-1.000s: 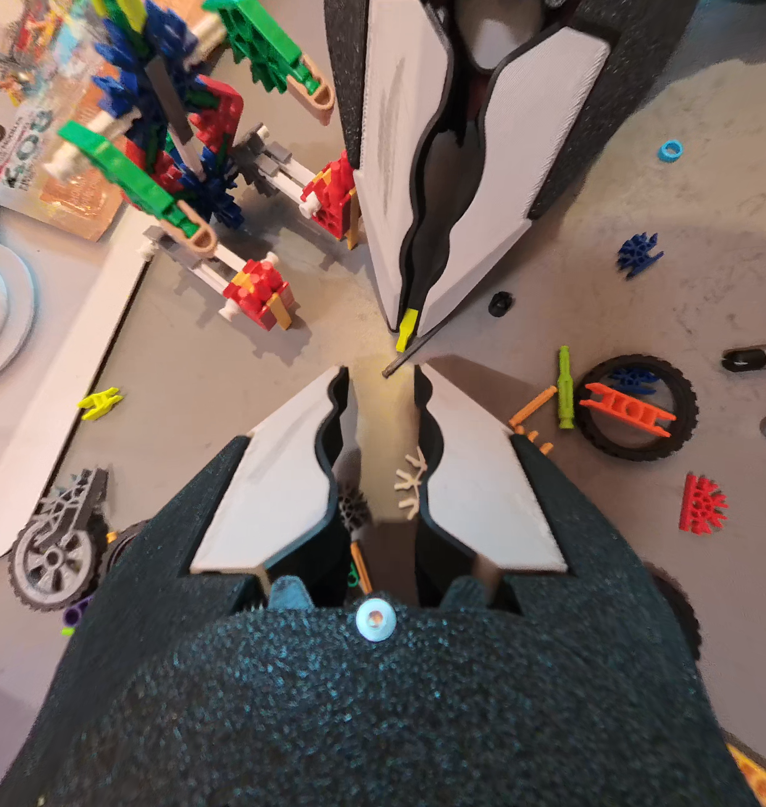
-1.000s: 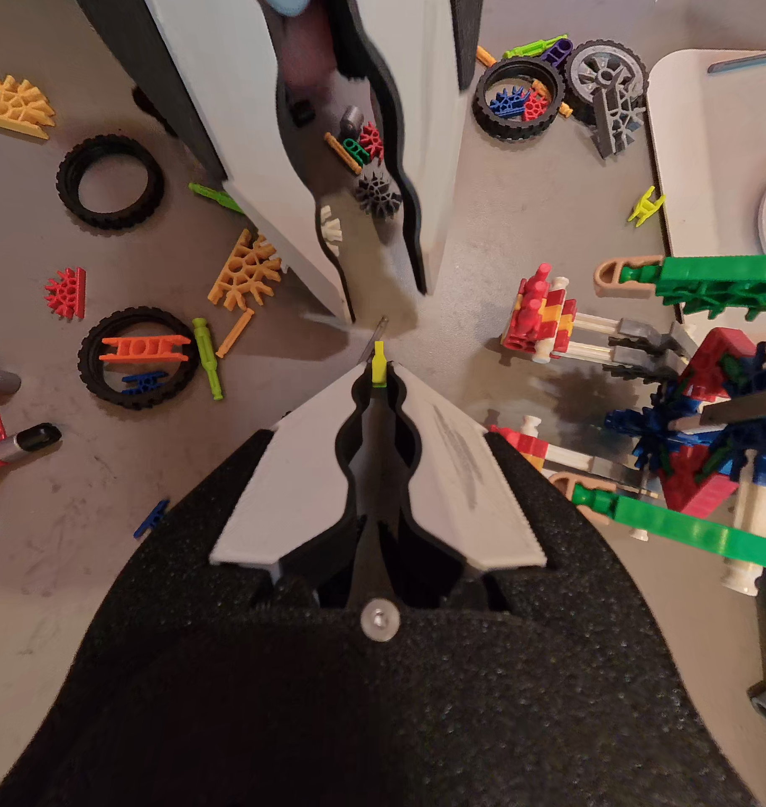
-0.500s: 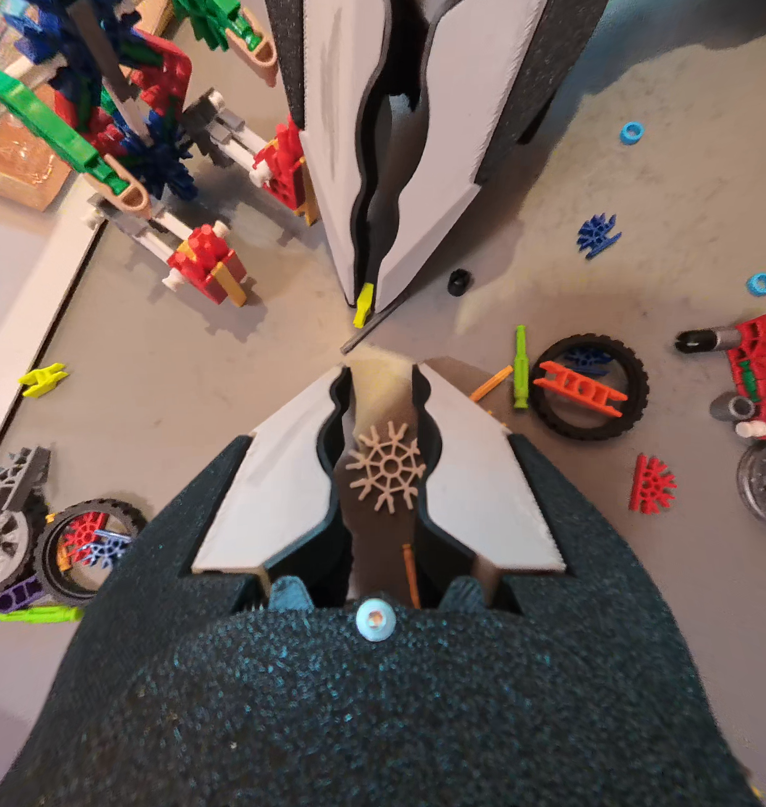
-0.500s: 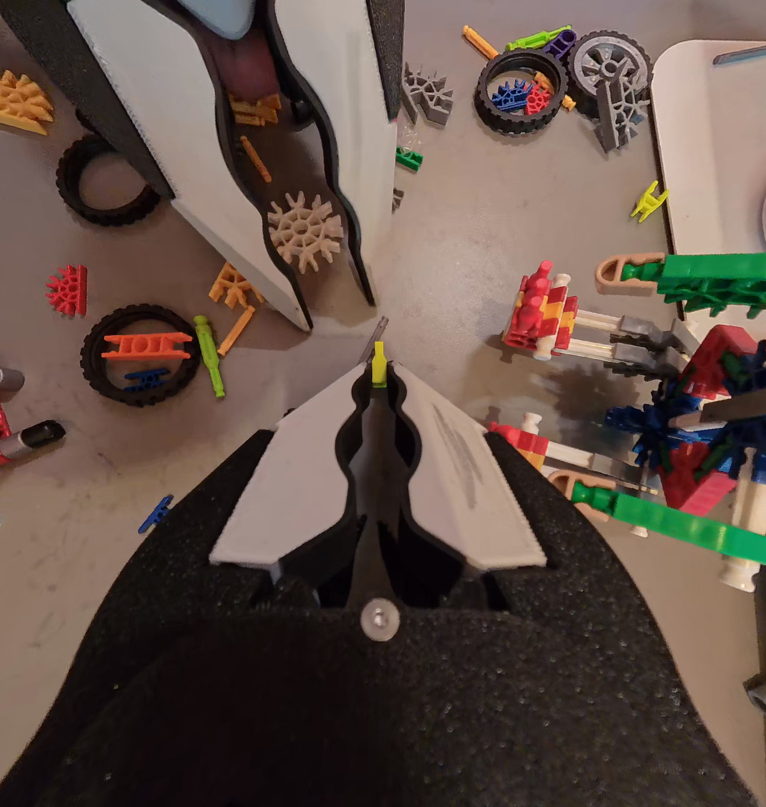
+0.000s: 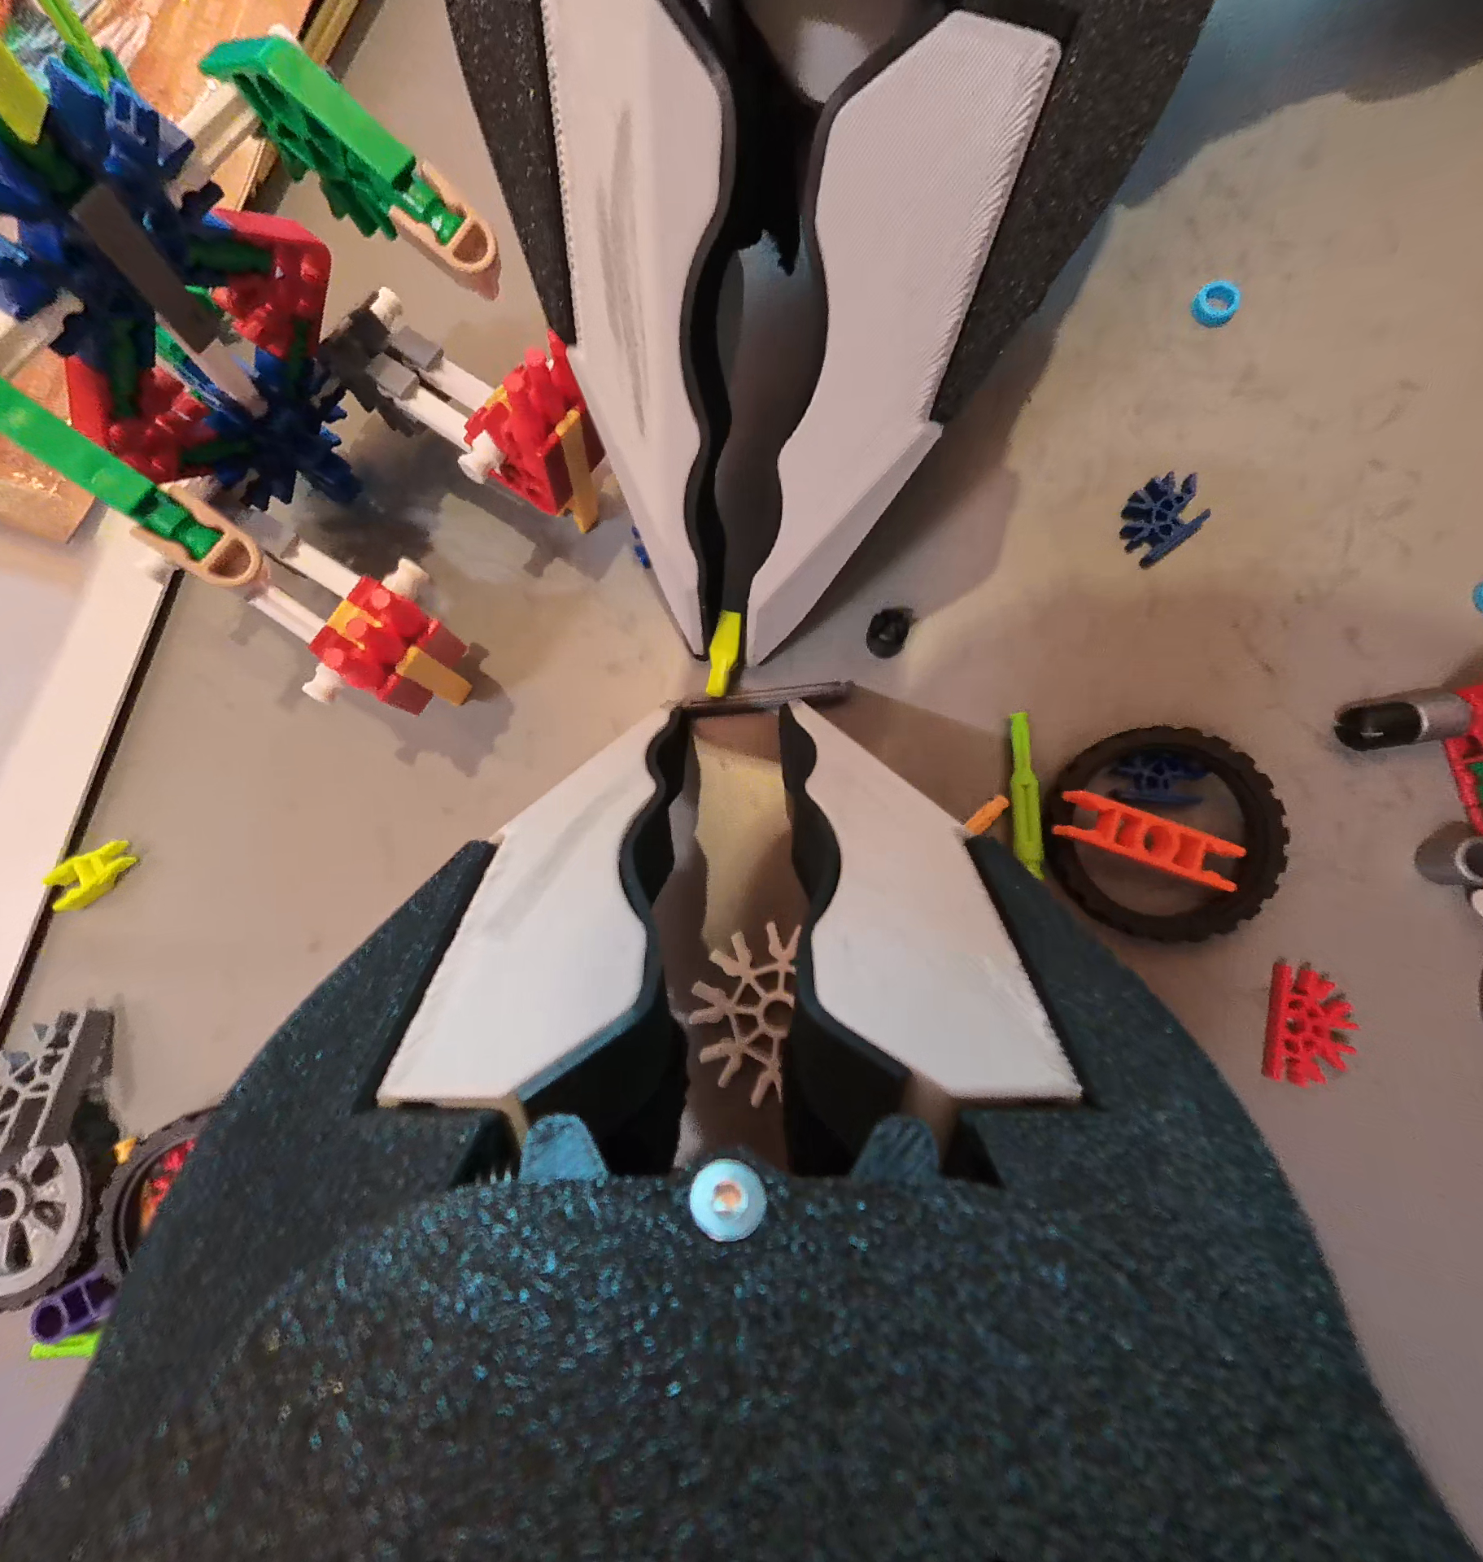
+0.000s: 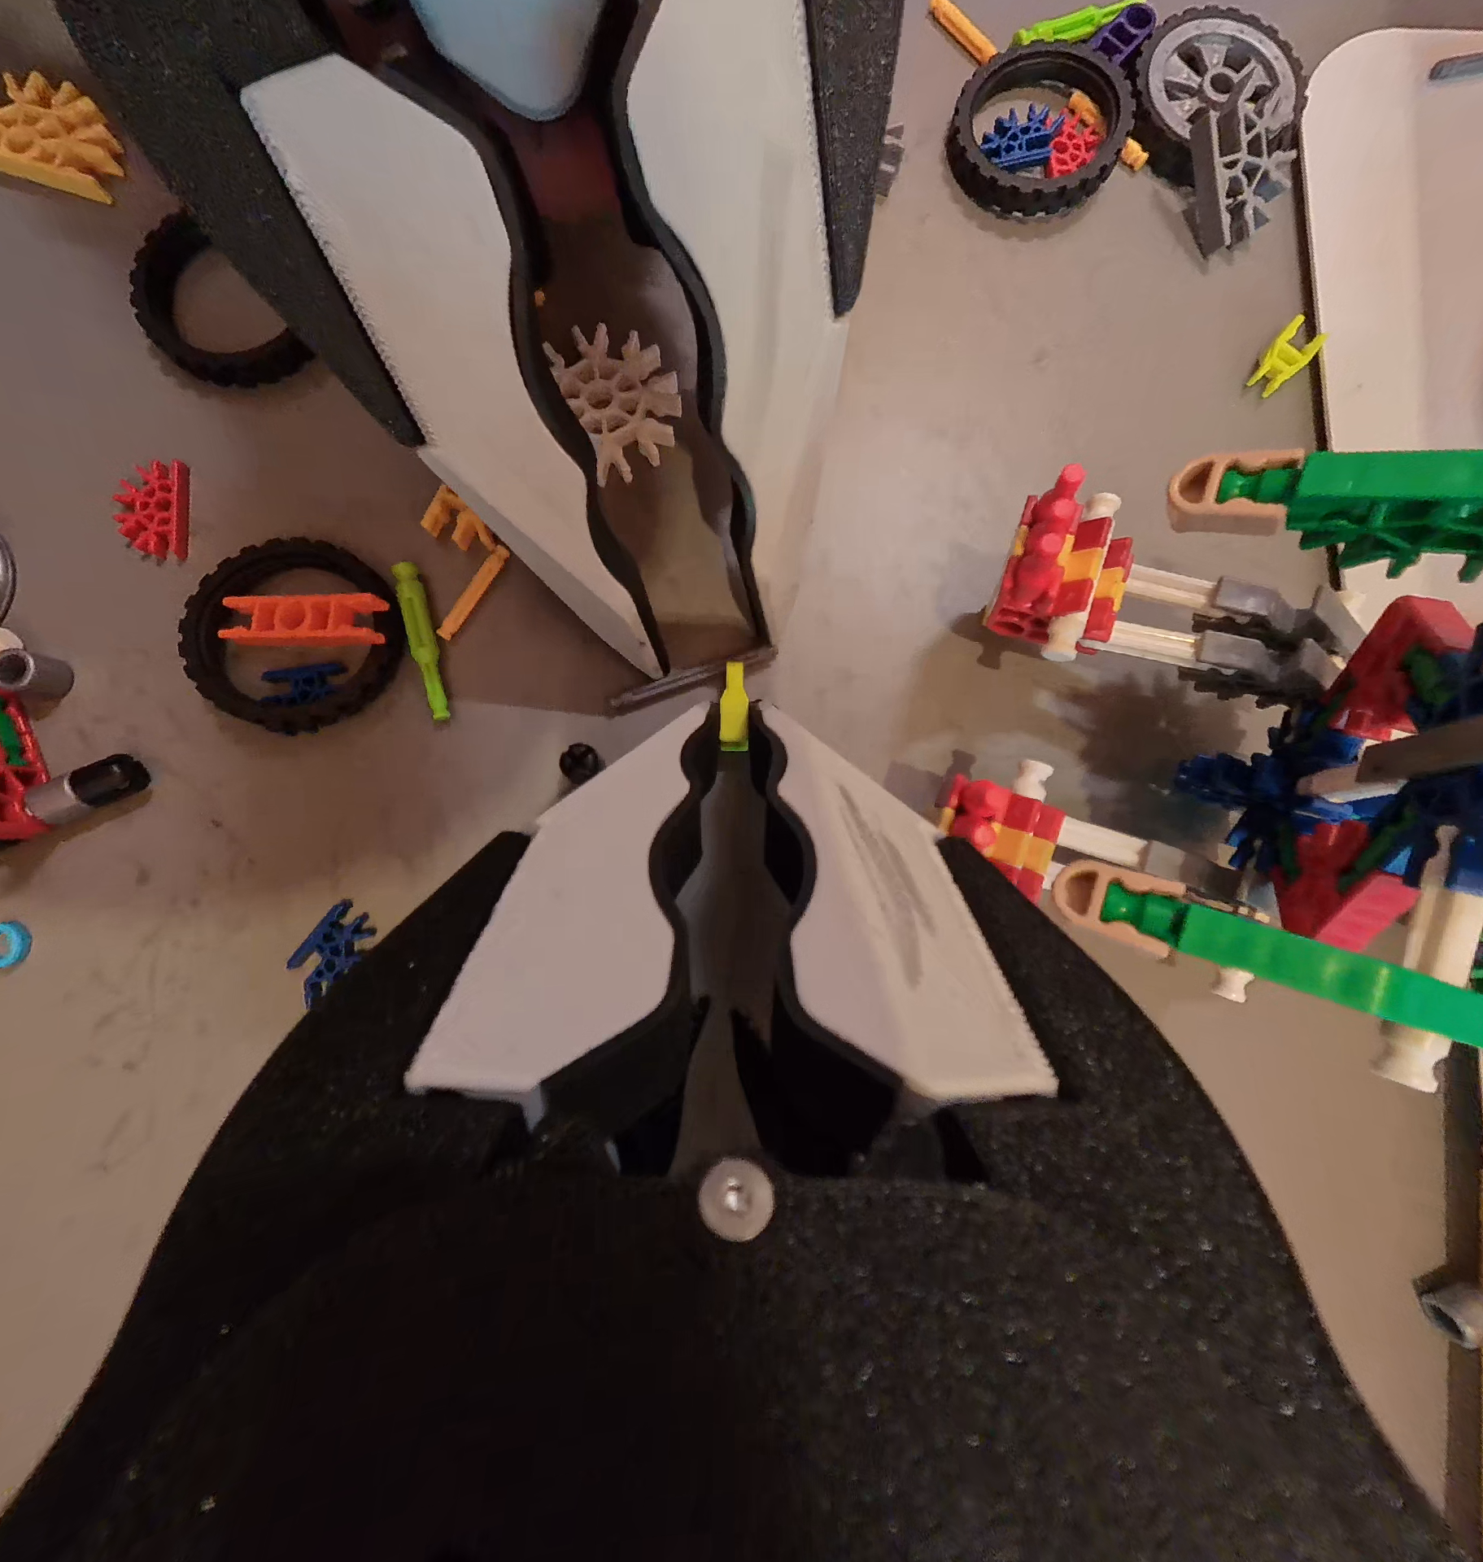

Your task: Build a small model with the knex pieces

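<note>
My right gripper is shut on a small yellow-green clip, whose tip sticks out past the fingertips. It also shows from above in the left wrist view. A thin dark grey rod lies crosswise at the clip's tip, right against the fingertips of my left gripper. I cannot tell whether the rod is joined to the clip. My left gripper is open and faces the right one tip to tip. A tan snowflake connector lies on the table below, between the left fingers.
A colourful built model with green arms and red ends stands to one side, by a white board. A black tyre ringing an orange piece, a lime rod, red and blue connectors, blue rings and grey wheels lie scattered. My left and right fingertips are right by each other. My left tips are roughly 7 cm from the tan snowflake connector. Seen from the right wrist view as well.
The grey rod has turned from slanting to lying straight across my left fingertips. My left gripper has shifted over the table; the tan snowflake now shows between its fingers. The right stays shut on the clip.
</note>
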Demonstrator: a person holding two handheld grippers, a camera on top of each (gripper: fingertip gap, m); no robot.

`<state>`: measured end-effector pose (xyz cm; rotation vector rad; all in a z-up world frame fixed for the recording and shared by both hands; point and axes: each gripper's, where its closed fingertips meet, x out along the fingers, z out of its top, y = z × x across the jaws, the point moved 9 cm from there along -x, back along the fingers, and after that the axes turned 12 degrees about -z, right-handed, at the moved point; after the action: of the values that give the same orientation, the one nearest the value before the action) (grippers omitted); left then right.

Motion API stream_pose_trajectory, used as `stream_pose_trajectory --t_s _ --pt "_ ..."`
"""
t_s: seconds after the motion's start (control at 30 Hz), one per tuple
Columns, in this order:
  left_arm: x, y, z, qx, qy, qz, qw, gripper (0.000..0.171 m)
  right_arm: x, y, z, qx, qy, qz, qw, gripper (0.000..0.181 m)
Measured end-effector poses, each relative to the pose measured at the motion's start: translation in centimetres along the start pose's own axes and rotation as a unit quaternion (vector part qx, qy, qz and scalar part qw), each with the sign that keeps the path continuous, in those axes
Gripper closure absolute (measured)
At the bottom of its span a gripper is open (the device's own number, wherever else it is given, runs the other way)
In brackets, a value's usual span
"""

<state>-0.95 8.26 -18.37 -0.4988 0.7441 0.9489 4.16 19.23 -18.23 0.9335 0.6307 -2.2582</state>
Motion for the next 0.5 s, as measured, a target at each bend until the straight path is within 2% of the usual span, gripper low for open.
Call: stream_pose_trajectory --t_s 0.5 --pt "0.16 -0.58 0.21 0.001 -0.002 0.001 1.0 0.132 -0.2 0.28 0.0 -0.021 0.006 0.0 1.0 0.175"
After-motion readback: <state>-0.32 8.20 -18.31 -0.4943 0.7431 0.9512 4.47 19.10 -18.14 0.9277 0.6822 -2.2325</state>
